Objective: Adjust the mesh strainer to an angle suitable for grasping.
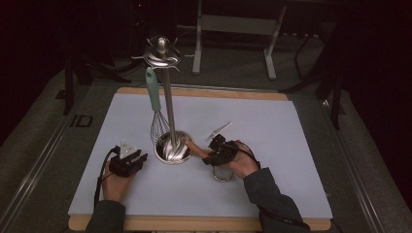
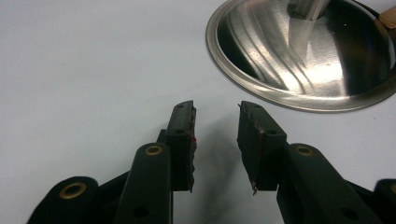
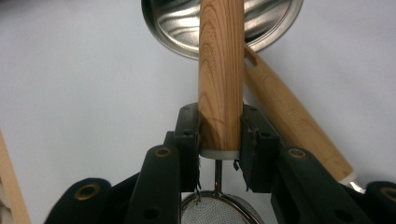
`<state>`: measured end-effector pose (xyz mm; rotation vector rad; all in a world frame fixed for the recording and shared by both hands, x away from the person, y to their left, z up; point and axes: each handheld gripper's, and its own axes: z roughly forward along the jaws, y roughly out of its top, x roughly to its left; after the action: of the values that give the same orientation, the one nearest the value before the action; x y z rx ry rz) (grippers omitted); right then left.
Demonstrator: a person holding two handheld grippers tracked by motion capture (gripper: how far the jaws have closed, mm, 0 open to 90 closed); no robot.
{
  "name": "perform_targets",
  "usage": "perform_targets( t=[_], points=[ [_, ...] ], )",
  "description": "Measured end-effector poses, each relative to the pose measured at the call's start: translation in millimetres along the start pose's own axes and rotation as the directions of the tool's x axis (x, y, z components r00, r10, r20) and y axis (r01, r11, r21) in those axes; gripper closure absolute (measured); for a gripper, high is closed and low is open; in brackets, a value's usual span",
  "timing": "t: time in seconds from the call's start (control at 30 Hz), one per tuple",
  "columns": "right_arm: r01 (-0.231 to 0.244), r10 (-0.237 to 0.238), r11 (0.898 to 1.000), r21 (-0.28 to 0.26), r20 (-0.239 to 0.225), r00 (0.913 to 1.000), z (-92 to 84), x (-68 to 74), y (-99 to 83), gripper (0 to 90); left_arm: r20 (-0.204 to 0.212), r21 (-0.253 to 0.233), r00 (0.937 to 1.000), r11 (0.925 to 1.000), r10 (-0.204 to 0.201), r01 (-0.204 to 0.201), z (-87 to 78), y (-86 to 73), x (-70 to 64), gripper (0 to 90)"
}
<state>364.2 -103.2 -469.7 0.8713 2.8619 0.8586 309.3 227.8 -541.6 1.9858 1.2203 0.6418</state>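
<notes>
Two grippers on a white table — right gripper (image 3: 219, 133) clamped on a strainer's wooden handle (image 3: 221, 74). Left gripper (image 2: 215, 140) — jaws apart, empty, beside the steel stand base (image 2: 261, 88).

The stand (image 1: 171, 145) is mid-table (image 1: 272, 126): whisk (image 1: 156, 114) hanging left, strainer (image 1: 222, 172) lying right, second utensil (image 1: 218, 131) lying behind-right.

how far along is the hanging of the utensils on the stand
Done: a whisk hangs from the stand. In hand: the right gripper is shut on the wooden handle of a small strainer, low on the table by the stand's base. Left: that strainer still needs hanging, and a second wooden-handled utensil lies on the table. The left gripper is open, holding nothing.
</notes>
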Motion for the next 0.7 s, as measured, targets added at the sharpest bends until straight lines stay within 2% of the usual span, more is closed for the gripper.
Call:
perform_targets(
  t=[0.27,0.53,0.7],
  points=[
    [0.008,-0.007,0.997,-0.083,0.009,0.9999,-10.8,1.3,0.4,71.0,0.001,0.000,1.0000,1.0000,-0.004,0.004,0.2,0.0,0.4,66.5],
    [0.013,-0.007,0.981,-0.192,0.029,0.9996,-26.2,4.1,4.2,71.0,0.002,-0.001,1.0000,1.0000,-0.004,0.004,0.1,0.0,0.5,66.5],
    [0.021,-0.014,0.972,-0.234,0.030,0.9995,-33.6,6.6,5.7,71.0,0.002,-0.001,1.0000,1.0000,-0.004,0.004,0.1,0.0,0.4,66.5]
  ],
)
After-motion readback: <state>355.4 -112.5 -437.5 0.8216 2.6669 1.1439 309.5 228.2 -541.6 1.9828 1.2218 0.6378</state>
